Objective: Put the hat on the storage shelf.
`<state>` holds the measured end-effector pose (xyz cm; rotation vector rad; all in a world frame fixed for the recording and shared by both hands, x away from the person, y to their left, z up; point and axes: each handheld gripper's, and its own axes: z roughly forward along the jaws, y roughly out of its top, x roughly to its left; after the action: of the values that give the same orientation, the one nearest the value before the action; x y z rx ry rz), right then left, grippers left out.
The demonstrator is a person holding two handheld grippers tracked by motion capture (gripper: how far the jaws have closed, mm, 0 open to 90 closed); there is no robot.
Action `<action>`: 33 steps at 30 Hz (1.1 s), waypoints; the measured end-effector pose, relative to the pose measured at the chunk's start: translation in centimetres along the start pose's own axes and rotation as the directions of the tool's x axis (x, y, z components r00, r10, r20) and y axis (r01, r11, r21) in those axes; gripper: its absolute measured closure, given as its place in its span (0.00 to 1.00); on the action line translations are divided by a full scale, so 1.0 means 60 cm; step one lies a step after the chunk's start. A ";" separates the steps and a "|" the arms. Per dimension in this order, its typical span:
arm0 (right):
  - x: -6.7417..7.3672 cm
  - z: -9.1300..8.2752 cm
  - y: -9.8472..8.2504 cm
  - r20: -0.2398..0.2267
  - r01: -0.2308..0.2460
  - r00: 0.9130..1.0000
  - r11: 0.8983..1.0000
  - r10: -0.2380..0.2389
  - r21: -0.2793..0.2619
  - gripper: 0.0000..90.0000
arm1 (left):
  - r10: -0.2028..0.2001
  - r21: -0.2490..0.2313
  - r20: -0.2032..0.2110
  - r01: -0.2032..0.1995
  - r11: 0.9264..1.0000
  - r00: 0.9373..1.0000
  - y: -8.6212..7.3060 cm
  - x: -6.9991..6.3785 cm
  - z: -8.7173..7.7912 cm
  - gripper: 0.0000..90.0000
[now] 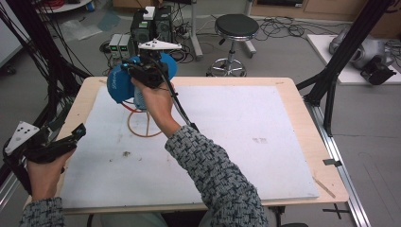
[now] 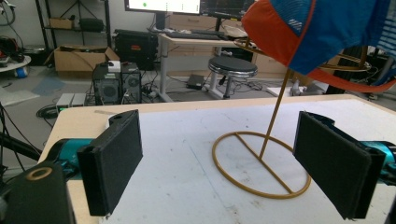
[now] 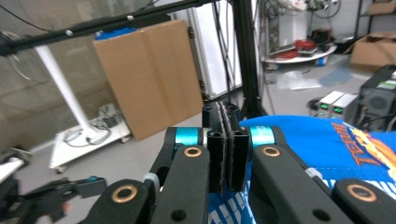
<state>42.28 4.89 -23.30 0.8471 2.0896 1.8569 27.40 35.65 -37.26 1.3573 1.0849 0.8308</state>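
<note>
High view has the right gripper (image 1: 147, 71), jaws closed on the blue cap (image 1: 118, 85) atop the wire stand (image 1: 144, 124), while the left gripper (image 1: 52, 142) waits open by the table's (image 1: 283, 118) edge; a skewed tug could topple the light stand.

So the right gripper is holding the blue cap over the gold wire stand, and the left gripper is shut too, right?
Not quite. The left gripper is open: the left gripper view shows its pads wide apart with nothing between them. The right gripper does hold the blue cap over the gold wire stand.
</note>
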 end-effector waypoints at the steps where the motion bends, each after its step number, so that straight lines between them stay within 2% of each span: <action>1: -0.002 0.002 -0.001 0.009 0.005 1.000 1.000 -0.005 0.000 1.00 | 0.002 0.002 0.000 -0.002 1.000 1.000 0.000 0.000 0.000 0.18; 4: -0.008 0.007 -0.003 0.031 0.015 0.999 1.000 -0.015 0.000 0.99 | -0.001 0.002 0.001 0.001 1.000 1.000 -0.001 0.000 0.001 0.18; 7: -0.010 0.008 -0.004 0.032 0.021 0.999 1.000 -0.021 0.003 0.99 | -0.001 0.002 0.001 0.001 1.000 1.000 -0.001 0.000 0.001 0.18; 11: -0.012 0.010 -0.005 0.059 0.045 0.997 0.999 -0.045 0.006 0.94 | -0.002 0.005 0.000 0.002 1.000 1.000 -0.002 0.000 0.002 0.18; 15: -0.016 0.011 -0.007 0.065 0.033 0.997 0.999 -0.034 0.008 0.92 | -0.001 0.005 0.001 0.001 1.000 1.000 -0.002 0.001 0.001 0.18; 21: -0.020 0.006 -0.011 0.080 0.039 0.996 0.999 -0.039 -0.003 0.84 | -0.004 0.008 0.001 0.004 1.000 1.000 -0.003 0.002 0.001 0.18; 30: -0.030 -0.020 -0.004 0.123 0.067 0.991 0.997 -0.061 -0.040 0.71 | -0.002 0.011 0.003 0.002 1.000 1.000 -0.003 0.001 0.002 0.18; 33: -0.035 -0.028 -0.001 0.135 0.066 0.989 0.997 -0.059 -0.045 0.69 | -0.001 0.011 0.003 0.001 1.000 1.000 -0.003 0.001 0.002 0.18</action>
<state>43.07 2.32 -23.50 0.8588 1.9591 1.7611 27.49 35.68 -37.46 1.3667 1.0893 0.8236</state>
